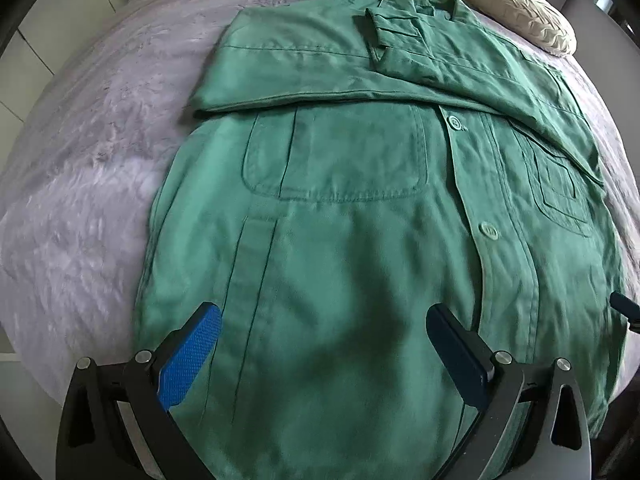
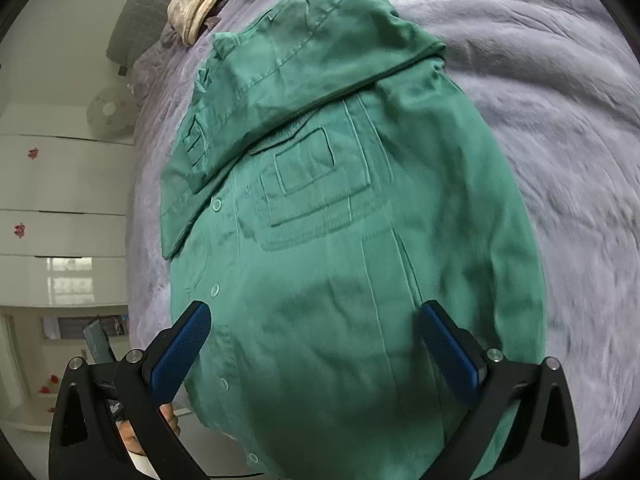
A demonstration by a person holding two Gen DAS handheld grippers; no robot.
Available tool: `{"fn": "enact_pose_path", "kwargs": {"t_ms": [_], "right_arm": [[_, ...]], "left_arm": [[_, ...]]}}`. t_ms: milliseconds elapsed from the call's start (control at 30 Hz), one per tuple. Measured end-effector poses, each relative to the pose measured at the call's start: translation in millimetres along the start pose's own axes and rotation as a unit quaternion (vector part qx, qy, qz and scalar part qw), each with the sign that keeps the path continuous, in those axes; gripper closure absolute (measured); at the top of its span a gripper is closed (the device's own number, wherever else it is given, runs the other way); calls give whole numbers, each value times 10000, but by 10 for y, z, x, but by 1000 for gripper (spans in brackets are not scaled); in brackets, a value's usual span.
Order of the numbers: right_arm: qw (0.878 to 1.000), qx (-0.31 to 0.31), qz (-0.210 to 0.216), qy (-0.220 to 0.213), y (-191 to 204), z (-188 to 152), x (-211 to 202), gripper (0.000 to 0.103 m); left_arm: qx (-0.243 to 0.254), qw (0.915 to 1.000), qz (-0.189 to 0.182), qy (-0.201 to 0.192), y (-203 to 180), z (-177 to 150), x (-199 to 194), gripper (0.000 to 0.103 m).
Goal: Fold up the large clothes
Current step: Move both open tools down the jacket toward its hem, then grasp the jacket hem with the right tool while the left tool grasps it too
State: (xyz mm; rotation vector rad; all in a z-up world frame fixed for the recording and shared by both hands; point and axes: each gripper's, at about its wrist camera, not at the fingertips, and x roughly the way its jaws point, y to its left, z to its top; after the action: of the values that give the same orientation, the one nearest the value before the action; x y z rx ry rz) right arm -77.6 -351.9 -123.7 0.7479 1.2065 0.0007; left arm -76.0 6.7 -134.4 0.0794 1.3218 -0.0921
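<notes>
Spread over a lilac fuzzy bedspread (image 1: 80,160), the green buttoned cotton work jacket (image 1: 340,240) lies flat with sleeves folded across its chest, so both the left hand-held gripper (image 1: 324,344) and right hand-held gripper (image 2: 316,340), jaws apart and empty above the hem, should probably pinch the bottom corners evenly.

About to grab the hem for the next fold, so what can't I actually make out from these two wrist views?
- Bottom hem of the green shirt: cut off by the lower edge and the left gripper in the left wrist view; likewise behind the right gripper.
- Shirt collar: partly covered by the folded sleeve.
- Pillow: cut by the top edge.
- Blanket: blurred on the right.
</notes>
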Motion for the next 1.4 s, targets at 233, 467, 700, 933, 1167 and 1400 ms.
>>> {"fn": "enact_pose_path", "kwargs": {"t_ms": [233,467,700,933,1167,1400], "right_arm": [[9997,213,-85,-70,-3,-237,-85,0],[9993,322,-147,-93,-42,-397,-215,0],[9978,393,-384,-374,-210,-461,-527,0],[9946,783,-577,-372,-666,-656,-696,0],[9917,1281,-9,-36,-958,-967,-536,0],[9822,1067,1512,307,-595,-1034,-341,0]], "left_arm": [[77,9999,-46,50,176,-214,-132,0],[-9,9997,13,224,460,-347,-107,0],[-211,9989,-108,412,879,-508,-92,0],[-373,9939,-648,806,1207,-696,104,0],[-444,9846,-1226,1168,1301,-830,325,0],[-335,9811,-1526,1140,1097,-875,312,0]]}}
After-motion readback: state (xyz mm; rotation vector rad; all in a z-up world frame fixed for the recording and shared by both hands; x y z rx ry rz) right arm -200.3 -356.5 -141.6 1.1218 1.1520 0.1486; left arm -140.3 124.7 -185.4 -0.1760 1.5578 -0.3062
